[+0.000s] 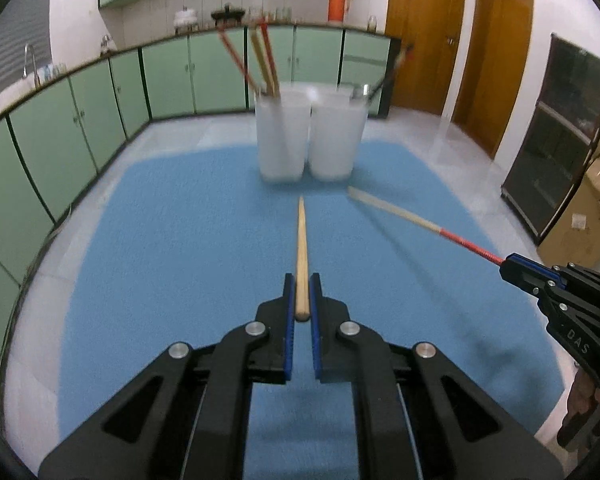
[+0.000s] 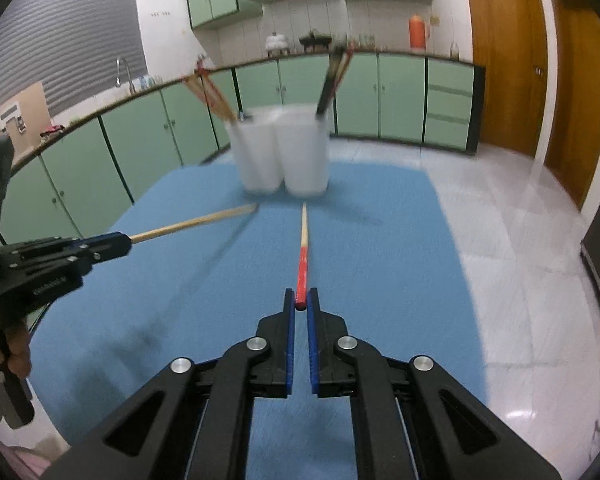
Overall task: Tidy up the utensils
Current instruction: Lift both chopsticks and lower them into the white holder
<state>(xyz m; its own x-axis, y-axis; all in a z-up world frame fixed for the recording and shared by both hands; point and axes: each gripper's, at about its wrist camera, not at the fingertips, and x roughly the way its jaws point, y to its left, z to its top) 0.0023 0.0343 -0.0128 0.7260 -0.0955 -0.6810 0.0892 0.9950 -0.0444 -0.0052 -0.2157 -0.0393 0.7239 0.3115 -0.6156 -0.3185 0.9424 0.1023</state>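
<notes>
Above the blue mat (image 1: 172, 240), left hand-held gripper (image 1: 301, 280) clenched on a plain wooden chopstick (image 1: 301, 248); right hand-held gripper (image 2: 301, 295) clenched on a red-handled chopstick (image 2: 302, 268). Beyond, two white cups (image 1: 282, 138) (image 1: 334, 136) touching, chopsticks (image 1: 260, 60) upright inside.

Ahead of both grippers the blue mat (image 1: 172, 240) lies open up to the two white cups (image 1: 308, 136), which stand touching side by side at its far end and block the way forward. Chopsticks (image 1: 264, 60) lean up and outward from the cup mouths, crowding the space above them. The left gripper (image 1: 301, 292) and right gripper (image 2: 301, 304) each pinch a chopstick pointing at the cups; the two tips come near each other just short of the cup bases.
</notes>
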